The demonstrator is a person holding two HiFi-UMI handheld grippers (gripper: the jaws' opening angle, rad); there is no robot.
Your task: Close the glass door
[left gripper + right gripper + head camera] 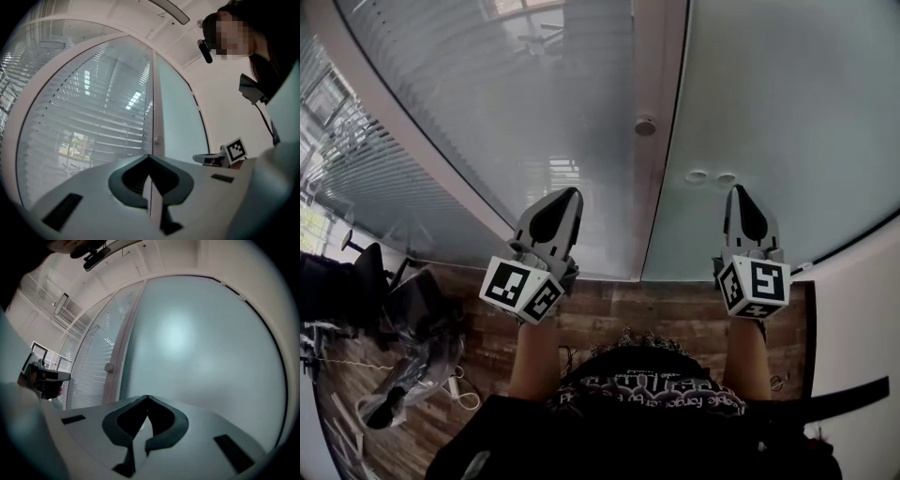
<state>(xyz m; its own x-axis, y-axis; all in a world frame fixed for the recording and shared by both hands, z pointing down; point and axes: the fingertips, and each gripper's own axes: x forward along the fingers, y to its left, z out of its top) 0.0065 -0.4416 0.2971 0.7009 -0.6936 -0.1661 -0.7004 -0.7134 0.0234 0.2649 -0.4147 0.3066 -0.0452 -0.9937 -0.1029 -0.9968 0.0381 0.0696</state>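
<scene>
- Directly ahead, the frosted glass door fills the right side, its edge seemingly against the frame post, so it is likely nearly closed.
- Beside it stands the blinded glass wall.
- The left tool and right tool, both pressed together and empty, point at the glass, probably for pushing.
- A small knob sits on the post.

I read the glass door as frosted, matt and smooth. The neighbouring pane is glossy and reflective. The frame is pale and matt. The floor shows wood-grain planks. The left hand-held gripper and right hand-held gripper have smooth, matt grey plastic-looking shells.
</scene>
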